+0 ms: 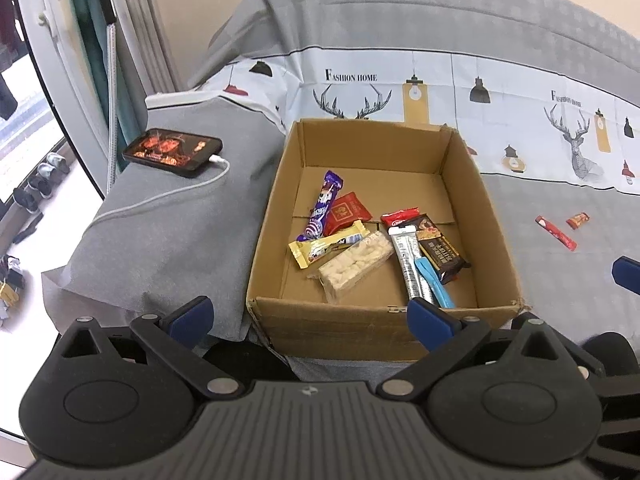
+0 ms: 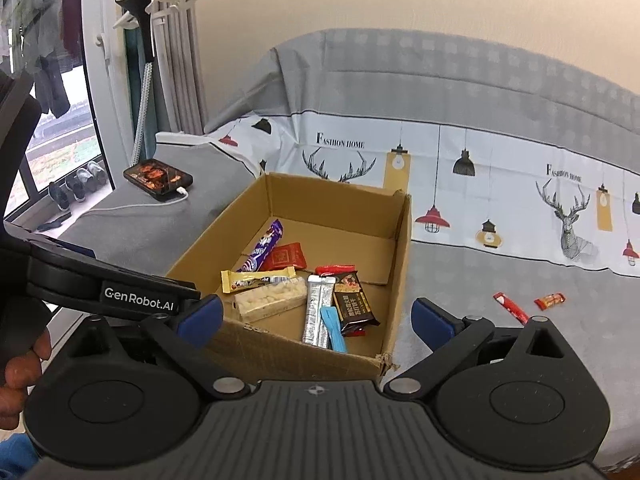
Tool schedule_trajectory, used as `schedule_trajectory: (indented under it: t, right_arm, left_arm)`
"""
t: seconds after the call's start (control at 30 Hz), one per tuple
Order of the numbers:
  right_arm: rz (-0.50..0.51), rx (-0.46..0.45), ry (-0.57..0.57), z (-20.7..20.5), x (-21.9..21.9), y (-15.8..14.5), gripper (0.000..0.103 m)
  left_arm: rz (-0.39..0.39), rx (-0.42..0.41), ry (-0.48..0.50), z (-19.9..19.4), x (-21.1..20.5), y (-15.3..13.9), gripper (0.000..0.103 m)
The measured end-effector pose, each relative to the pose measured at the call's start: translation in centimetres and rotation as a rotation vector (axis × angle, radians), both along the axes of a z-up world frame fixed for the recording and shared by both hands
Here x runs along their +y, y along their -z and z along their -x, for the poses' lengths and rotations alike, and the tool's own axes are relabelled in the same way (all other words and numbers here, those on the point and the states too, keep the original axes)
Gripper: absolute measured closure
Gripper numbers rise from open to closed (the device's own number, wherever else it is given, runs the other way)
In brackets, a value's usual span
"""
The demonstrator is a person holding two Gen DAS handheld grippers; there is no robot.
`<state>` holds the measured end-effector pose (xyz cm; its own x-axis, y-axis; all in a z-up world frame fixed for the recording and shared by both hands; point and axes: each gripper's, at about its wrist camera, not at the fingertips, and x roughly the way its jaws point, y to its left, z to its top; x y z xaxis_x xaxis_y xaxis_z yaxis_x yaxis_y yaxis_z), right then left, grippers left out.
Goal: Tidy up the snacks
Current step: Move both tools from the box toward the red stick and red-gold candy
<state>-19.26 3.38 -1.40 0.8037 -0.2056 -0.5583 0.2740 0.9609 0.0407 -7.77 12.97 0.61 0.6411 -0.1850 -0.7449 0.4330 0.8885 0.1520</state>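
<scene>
Here we hold both tongs, left (image 1: 310, 318) and right (image 2: 316, 318), wide open and empty; snacks gathered in the cardboard box (image 1: 384, 320), two red packets (image 1: 557, 232) left on the bed.

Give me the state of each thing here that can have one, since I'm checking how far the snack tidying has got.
cardboard box: open, flaps gone or folded, partly filled with snacks
long red snack stick: outside the box, on the bed cover
small orange-red snack: outside the box, beside the stick
phone: screen lit, cable plugged in
left hand-held gripper: open, empty
right hand-held gripper: open, empty
</scene>
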Motion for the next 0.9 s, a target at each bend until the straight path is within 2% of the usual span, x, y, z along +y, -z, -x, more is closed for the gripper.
schedule_trajectory:
  t: [0.73,0.9]
  right_arm:
    - [0.012,-0.046,-0.007,2.5,0.5,-0.7,0.002]
    - [0.000,-0.057,0.025,3.1,-0.1,-0.9,0.002]
  left_arm:
    - [0.008,-0.050,-0.025,1.9,0.9,-1.1,0.000]
    - [0.006,-0.056,-0.029,2.0,0.9,-1.2,0.000]
